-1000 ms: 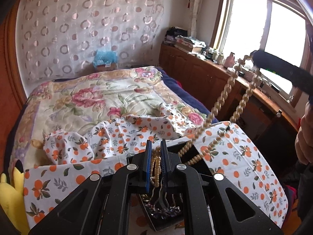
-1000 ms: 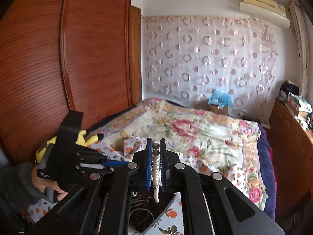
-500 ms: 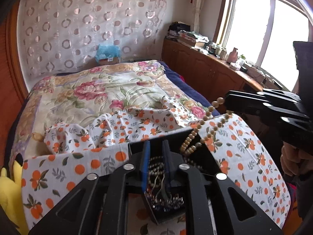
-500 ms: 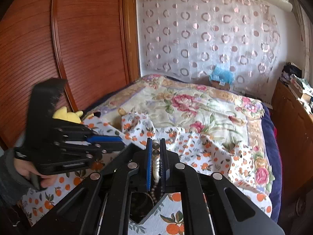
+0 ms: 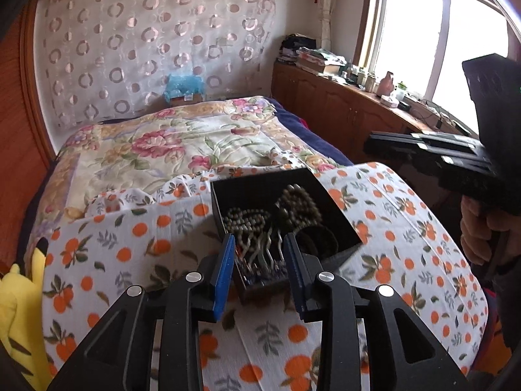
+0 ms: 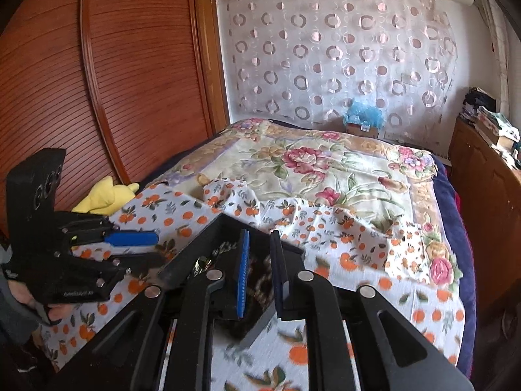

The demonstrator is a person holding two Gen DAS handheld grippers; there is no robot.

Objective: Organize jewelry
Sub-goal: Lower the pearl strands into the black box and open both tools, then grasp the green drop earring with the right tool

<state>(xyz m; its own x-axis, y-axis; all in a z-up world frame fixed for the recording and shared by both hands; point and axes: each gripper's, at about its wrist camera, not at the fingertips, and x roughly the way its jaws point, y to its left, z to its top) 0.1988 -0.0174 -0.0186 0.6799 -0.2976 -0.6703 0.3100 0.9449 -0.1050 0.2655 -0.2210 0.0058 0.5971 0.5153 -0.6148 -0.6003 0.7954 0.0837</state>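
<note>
A black jewelry box (image 5: 260, 192) is sitting open on the orange-print cloth (image 5: 136, 238) spread over the bed, holding a heap of beaded necklaces (image 5: 276, 210) at its middle and metal hairpins (image 5: 260, 254) at its near end. The left tool (image 5: 260, 270) is hovering just in front of the box with its jaws having just been opening, parted to a moderate gap with nothing between the blue pads. The right tool (image 6: 259, 272) is hanging over the box's near corner, its jaws having just been opening to a narrow gap with no bead strand gripped between them.
</note>
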